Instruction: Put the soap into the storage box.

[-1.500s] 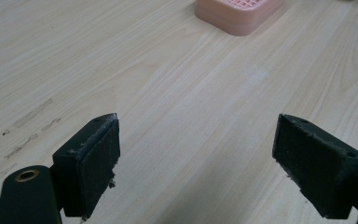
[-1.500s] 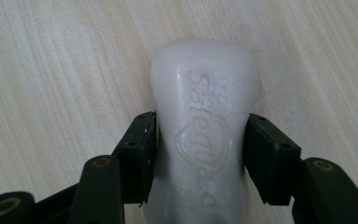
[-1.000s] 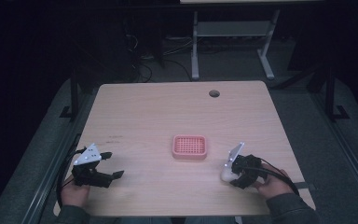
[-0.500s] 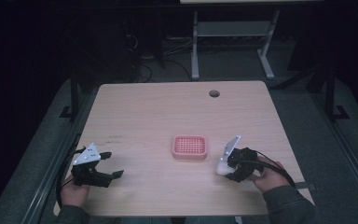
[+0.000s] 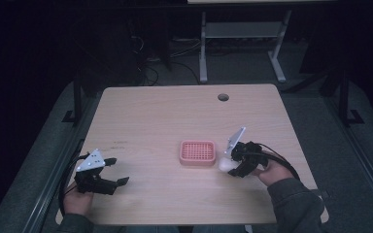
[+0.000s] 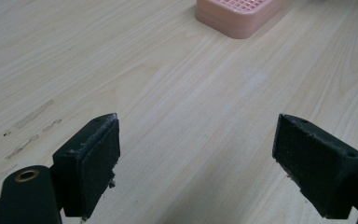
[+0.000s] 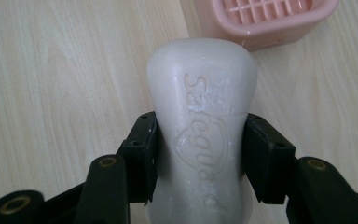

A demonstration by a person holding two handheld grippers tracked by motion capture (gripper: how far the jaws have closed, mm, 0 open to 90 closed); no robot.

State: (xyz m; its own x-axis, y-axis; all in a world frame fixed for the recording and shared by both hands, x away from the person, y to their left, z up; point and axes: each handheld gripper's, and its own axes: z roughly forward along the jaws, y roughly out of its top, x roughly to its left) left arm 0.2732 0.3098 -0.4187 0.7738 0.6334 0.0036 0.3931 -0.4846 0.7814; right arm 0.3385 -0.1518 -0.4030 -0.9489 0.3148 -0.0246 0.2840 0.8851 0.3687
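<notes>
Soap (image 7: 200,135), a white bar with raised lettering on its face, sits clenched between the black jaws of the right gripper (image 7: 200,154); the pads press its two long sides and its rounded end sticks out beyond them. In the high view that bar (image 5: 223,165) shows as a pale lump at the front of the right gripper (image 5: 234,164), which the person's right hand (image 5: 267,172) holds at about four o'clock on the table (image 5: 155,111), just beside the right edge of a pink soap dish (image 5: 197,153). Whether the bar touches the wood or hangs a little above it cannot be told. In the right gripper view the pink soap dish (image 7: 265,21) lies at roughly one o'clock from the bar, close beyond its tip, with its slotted grid top facing up.

The left gripper (image 5: 114,171) rests at about eight o'clock on the table, well apart from the dish, held by the left hand (image 5: 77,200). Its jaws stand released and wide, with bare wood between them in the left gripper view (image 6: 196,163), where the dish (image 6: 237,14) appears far off at the top edge. A round cable hole (image 5: 223,97) sits near the table's far edge at about one o'clock.
</notes>
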